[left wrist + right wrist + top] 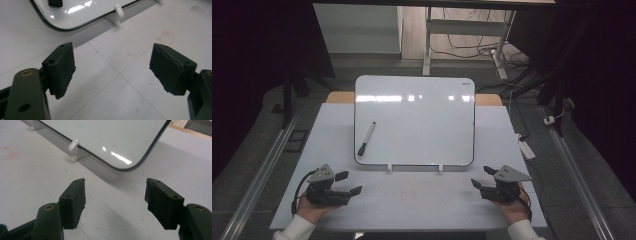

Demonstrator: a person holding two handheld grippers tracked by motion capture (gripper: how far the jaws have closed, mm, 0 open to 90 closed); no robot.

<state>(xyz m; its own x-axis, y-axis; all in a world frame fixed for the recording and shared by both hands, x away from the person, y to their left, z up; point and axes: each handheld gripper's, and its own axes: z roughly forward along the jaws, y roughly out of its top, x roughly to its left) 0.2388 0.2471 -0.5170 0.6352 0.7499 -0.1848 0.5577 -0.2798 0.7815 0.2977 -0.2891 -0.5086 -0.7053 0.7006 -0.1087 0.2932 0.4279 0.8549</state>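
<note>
This looks like a lab or office test room set up for recordings. A white table (412, 200) stands on grey carpet (257, 130), with metal rails (259, 172) running along the floor on both sides. Behind it, loose cables (472, 50) lie around the legs of a white desk frame (428, 40), and a power strip (527, 149) rests on the floor.

The left claw (112, 70) stands wide open at the bottom of the frame, its two black jaws apart with nothing between them, above the pale surface (120, 100). At the upper left lies the whiteboard (82, 11), a white clip (119, 10) on its dark rim. Faint red marks (165, 36) stain the surface at the upper right.
</note>
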